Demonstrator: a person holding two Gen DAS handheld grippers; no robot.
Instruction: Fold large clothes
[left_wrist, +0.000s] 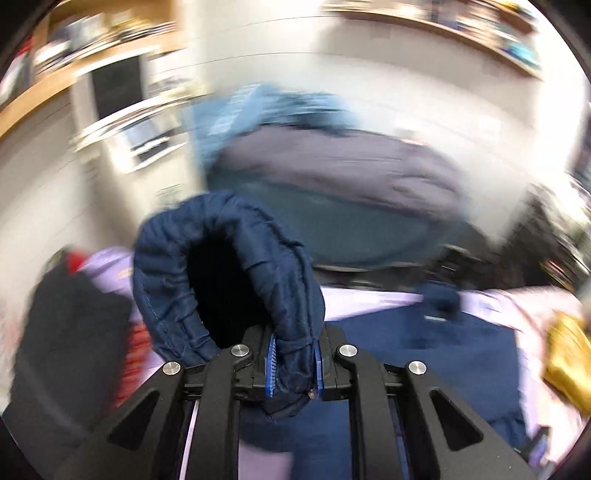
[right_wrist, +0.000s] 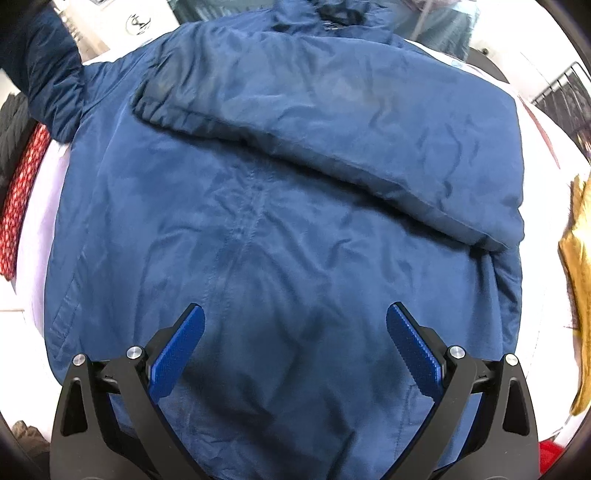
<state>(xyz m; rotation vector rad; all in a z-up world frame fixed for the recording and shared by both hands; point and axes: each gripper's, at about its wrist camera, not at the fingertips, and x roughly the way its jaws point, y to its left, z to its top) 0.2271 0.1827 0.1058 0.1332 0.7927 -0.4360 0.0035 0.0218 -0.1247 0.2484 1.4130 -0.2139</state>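
My left gripper (left_wrist: 294, 363) pinches the navy jacket's cuff (left_wrist: 229, 273), sleeve opening gaping above the pads. My right gripper (right_wrist: 294, 345) hangs spread wide over the jacket (right_wrist: 280, 229), nothing between its pads. Jacket lies back-up on the pale table (right_wrist: 40, 221), one sleeve (right_wrist: 332, 122) folded across it. Yellow cloth (right_wrist: 580, 258) beside the jacket's right edge, red patterned fabric (right_wrist: 18, 199) off its left.

Right wrist straight down, close over jacket (right_wrist: 280, 206); left wrist oblique, seemingly sharing it.
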